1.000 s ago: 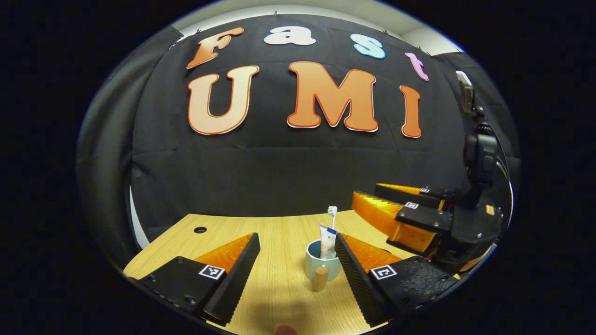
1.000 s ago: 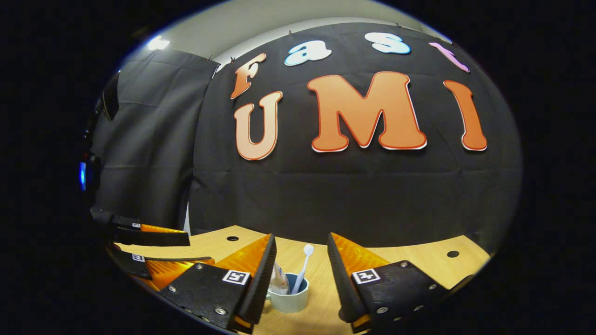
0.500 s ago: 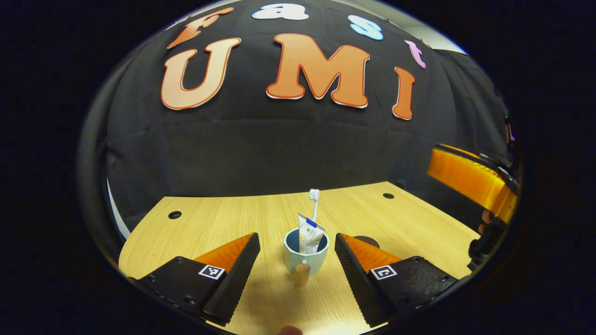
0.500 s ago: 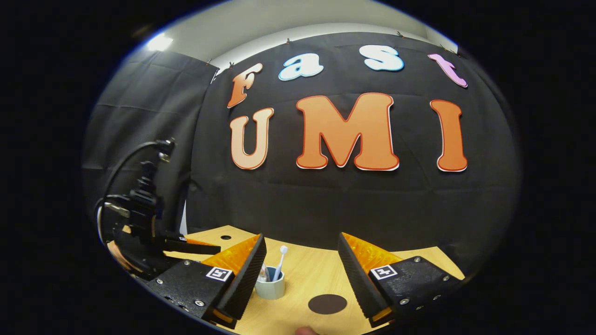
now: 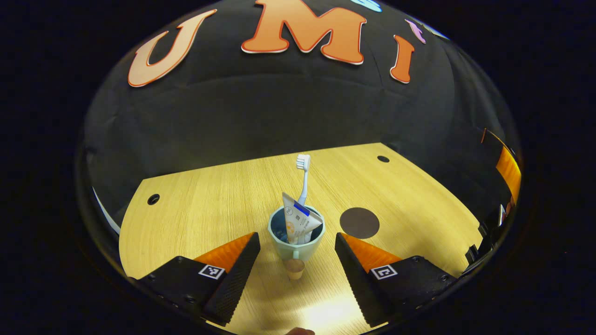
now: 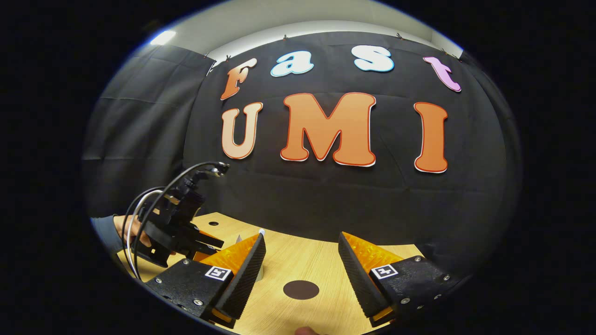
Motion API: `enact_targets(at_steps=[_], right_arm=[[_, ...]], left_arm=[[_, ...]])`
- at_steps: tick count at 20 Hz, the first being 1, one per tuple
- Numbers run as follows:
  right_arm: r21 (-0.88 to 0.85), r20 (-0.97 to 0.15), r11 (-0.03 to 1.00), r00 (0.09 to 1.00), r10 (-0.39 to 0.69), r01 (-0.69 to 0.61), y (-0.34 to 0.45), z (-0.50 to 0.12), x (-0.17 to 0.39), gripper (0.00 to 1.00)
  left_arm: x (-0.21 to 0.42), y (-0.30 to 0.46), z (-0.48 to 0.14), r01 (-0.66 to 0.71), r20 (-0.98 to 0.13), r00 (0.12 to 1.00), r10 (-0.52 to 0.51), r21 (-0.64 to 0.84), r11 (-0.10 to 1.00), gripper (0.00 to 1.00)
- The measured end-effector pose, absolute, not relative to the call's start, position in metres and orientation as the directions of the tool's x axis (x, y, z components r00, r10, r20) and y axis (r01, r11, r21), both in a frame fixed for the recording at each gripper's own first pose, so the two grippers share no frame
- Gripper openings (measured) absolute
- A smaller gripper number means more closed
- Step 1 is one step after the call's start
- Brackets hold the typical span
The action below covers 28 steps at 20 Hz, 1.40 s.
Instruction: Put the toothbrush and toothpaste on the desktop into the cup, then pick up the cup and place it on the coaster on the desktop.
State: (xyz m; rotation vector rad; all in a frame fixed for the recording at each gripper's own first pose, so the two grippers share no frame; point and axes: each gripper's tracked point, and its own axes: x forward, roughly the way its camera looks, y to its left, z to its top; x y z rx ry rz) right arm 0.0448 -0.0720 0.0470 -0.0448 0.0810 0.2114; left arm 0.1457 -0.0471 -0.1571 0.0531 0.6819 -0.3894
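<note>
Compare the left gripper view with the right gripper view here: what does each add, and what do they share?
Left gripper view: the cup with its wooden-tipped handle, the toothbrush and toothpaste standing in it, between the open left gripper.

Right gripper view: the open right gripper, plus a hand holding the left gripper.

Shared: the dark round coaster on the wooden desktop.

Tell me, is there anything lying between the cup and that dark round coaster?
No. In the left gripper view, only bare wooden desktop separates the cup from the coaster.
</note>
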Motion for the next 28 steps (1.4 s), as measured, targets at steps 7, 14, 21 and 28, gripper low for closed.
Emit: enact_targets(at_steps=[7, 14, 21, 28], right_arm=[[-0.005, -0.118, 0.979, 0.972, 0.203, -0.205, -0.087, 0.025, 0.035, 0.94], [0.035, -0.134, 0.98, 0.971, 0.2, -0.197, -0.095, 0.011, 0.028, 0.94], [0.063, -0.152, 0.979, 0.968, 0.199, -0.192, -0.097, 0.002, 0.028, 0.94], [0.069, -0.145, 0.981, 0.971, 0.191, -0.182, -0.102, 0.002, 0.022, 0.94]], left_arm=[[0.142, -0.055, -0.201, 0.386, -0.792, 0.515, -0.326, -0.125, 0.914, 0.96], [0.151, -0.05, -0.216, 0.399, -0.849, 0.441, -0.292, -0.106, 0.911, 0.74], [0.147, -0.046, -0.219, 0.384, -0.869, 0.423, -0.259, -0.087, 0.919, 0.51], [0.146, -0.048, -0.219, 0.36, -0.867, 0.434, -0.245, -0.082, 0.929, 0.23]])
